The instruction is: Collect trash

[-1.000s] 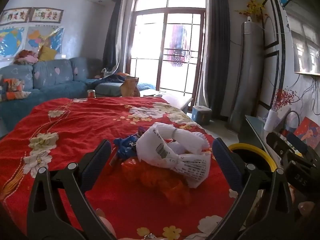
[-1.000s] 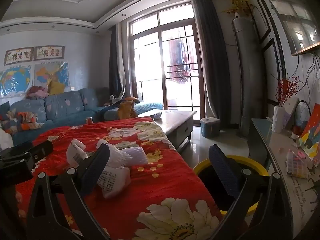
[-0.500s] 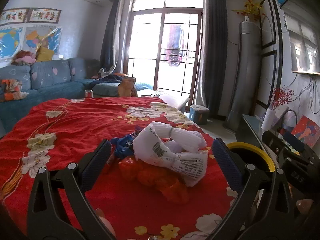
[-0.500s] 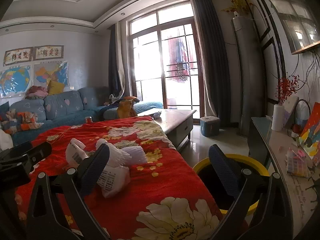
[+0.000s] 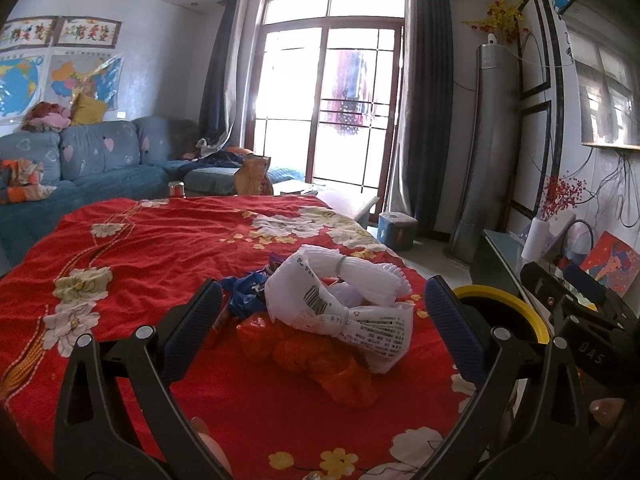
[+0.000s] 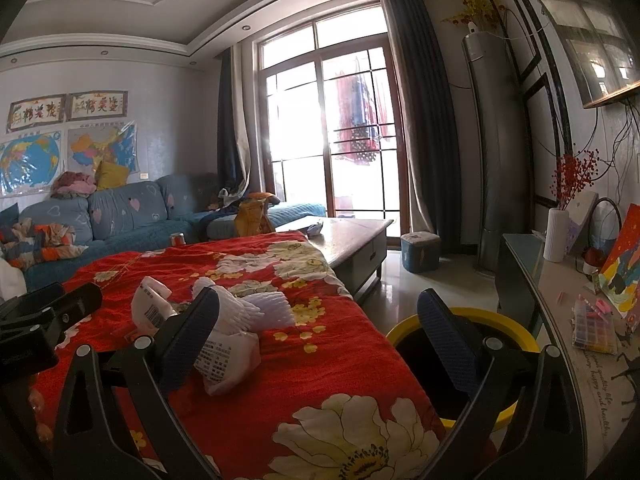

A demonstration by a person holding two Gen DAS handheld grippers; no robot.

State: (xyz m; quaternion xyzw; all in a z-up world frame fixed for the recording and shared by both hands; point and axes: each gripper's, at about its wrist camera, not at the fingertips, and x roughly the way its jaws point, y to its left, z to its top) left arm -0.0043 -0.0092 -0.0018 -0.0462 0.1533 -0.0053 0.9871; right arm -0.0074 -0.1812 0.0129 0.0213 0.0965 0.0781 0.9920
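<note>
A pile of trash lies on the red floral cloth (image 5: 160,248): a white printed wrapper (image 5: 340,300) on top, an orange plastic bag (image 5: 304,352) under it and a blue wrapper (image 5: 248,292) to its left. My left gripper (image 5: 322,300) is open, its fingers on either side of the pile and just short of it. My right gripper (image 6: 320,312) is open and holds nothing. The white wrapper (image 6: 236,320) is partly hidden behind its left finger. A black bin with a yellow rim (image 6: 480,320) stands on the floor beside the cloth's right edge (image 5: 500,308).
A low coffee table (image 6: 352,236) and a small blue stool (image 6: 420,252) stand beyond the cloth. A blue sofa (image 6: 120,216) runs along the left wall. A sideboard (image 6: 524,264) with a white vase (image 6: 556,240) lines the right side. A red can (image 5: 176,189) sits at the cloth's far edge.
The left wrist view has drifted slightly. Both grippers stay open and the trash pile has not moved.
</note>
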